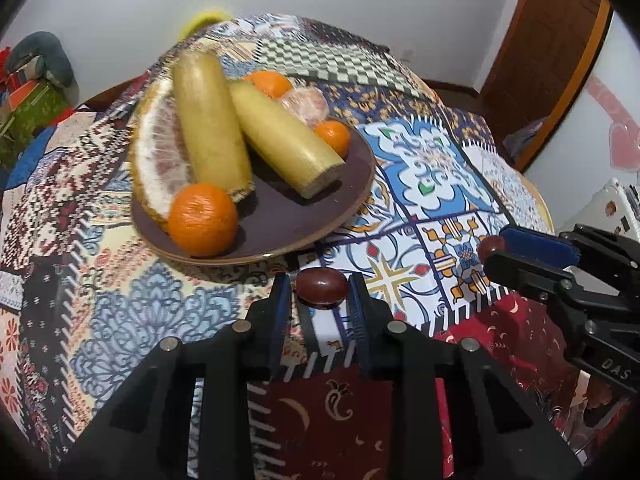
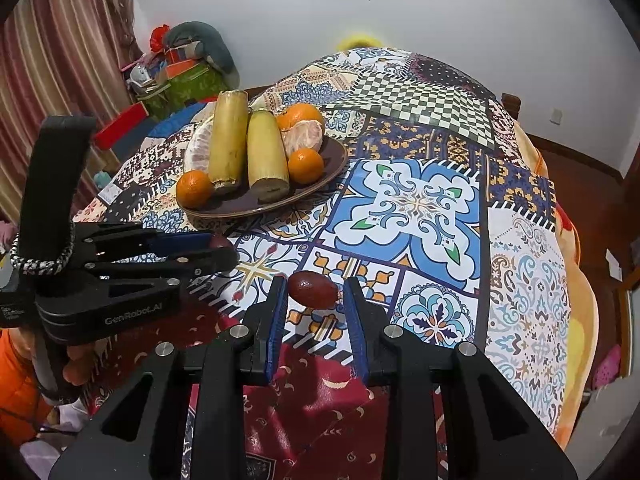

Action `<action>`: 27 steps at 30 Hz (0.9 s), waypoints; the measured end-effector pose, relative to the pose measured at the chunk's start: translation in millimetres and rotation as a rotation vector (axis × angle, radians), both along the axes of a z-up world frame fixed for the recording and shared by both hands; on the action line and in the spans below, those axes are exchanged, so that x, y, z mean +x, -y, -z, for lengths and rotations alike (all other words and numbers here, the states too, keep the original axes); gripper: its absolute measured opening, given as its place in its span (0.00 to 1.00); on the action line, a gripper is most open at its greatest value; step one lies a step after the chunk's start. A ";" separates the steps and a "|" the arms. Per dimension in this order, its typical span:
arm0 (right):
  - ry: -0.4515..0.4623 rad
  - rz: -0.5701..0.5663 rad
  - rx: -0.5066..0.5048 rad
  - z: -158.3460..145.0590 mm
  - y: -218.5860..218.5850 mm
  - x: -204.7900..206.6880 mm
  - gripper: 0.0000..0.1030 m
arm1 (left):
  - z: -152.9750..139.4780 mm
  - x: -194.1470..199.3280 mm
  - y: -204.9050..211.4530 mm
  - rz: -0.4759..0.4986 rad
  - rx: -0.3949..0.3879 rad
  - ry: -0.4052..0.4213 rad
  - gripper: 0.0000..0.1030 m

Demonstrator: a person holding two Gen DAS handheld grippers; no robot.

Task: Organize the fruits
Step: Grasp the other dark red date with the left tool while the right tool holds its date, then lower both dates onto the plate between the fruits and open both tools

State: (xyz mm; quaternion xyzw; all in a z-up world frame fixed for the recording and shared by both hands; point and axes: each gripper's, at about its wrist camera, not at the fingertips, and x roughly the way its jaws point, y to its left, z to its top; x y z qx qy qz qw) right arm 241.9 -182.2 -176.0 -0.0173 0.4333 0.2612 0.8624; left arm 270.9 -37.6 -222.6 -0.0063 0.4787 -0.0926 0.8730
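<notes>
A dark brown plate [image 1: 280, 220] [image 2: 336, 160] on the patterned tablecloth holds two yellow sugarcane pieces [image 1: 208, 120] [image 2: 266, 152], several oranges [image 1: 202, 220] [image 2: 194, 189], a pomelo wedge [image 1: 156, 152] and a peeled citrus [image 2: 304, 136]. My left gripper [image 1: 322, 286] has its fingers around a small dark red date [image 1: 322, 286], just in front of the plate; the same gripper shows in the right wrist view [image 2: 216, 246]. My right gripper [image 2: 314, 290] has its fingers around a second red date [image 2: 314, 290]; it shows at the right in the left wrist view [image 1: 494, 248].
The table is covered by a patchwork cloth [image 2: 420, 200]. Boxes and a cushion [image 2: 188, 68] are stacked by the curtain at the back left. A wooden door [image 1: 552, 40] is at the right. The table edge falls off at right.
</notes>
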 end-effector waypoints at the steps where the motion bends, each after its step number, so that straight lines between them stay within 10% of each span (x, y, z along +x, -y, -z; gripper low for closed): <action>1: 0.001 0.001 0.002 -0.3 0.2 0.1 0.25 | -3.3 -2.4 -2.5 -0.004 -0.007 0.008 0.28; 27: 0.073 -0.079 0.014 -18.0 -48.7 31.6 0.25 | -38.8 14.1 -30.4 -0.041 -0.028 0.105 0.29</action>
